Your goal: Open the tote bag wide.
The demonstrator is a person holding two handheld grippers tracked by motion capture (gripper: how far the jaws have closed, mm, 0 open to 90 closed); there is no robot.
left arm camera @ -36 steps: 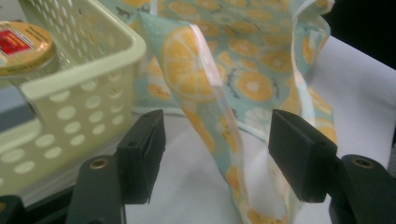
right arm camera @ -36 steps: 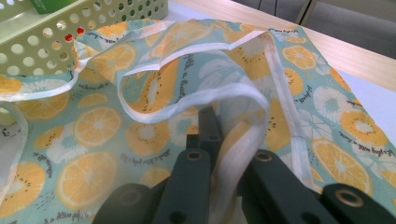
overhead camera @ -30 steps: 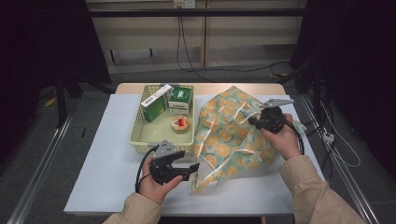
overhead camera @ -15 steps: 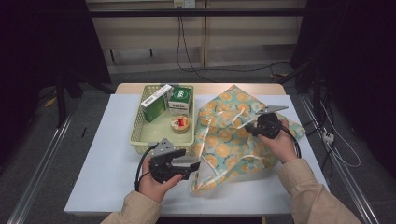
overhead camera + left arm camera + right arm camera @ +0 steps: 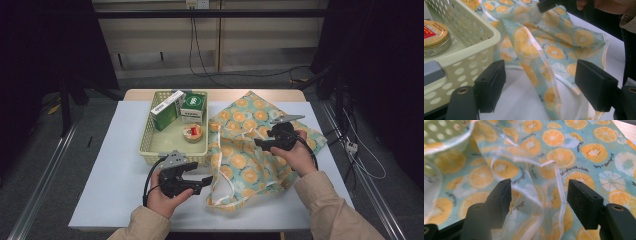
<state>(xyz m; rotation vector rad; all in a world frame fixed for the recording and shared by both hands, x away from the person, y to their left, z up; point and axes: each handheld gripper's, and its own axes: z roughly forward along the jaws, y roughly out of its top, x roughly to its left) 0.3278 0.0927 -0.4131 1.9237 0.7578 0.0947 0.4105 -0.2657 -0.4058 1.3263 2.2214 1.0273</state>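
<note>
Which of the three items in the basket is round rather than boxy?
The small tin with the red label, at the basket's near end; the two green and white boxes stand behind it.

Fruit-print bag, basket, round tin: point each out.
fruit-print bag (image 5: 250, 150), high view, middle of the cloth.
basket (image 5: 172, 158), high view, near rim.
round tin (image 5: 434, 35), left gripper view, lid top.

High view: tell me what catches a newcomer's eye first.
The fruit-print bag sprawls across the right half of the table, with the right gripper over its middle, fingers just opened, nothing pinched. Left of it, a pale green basket holds two green boxes and a small tin.
</note>
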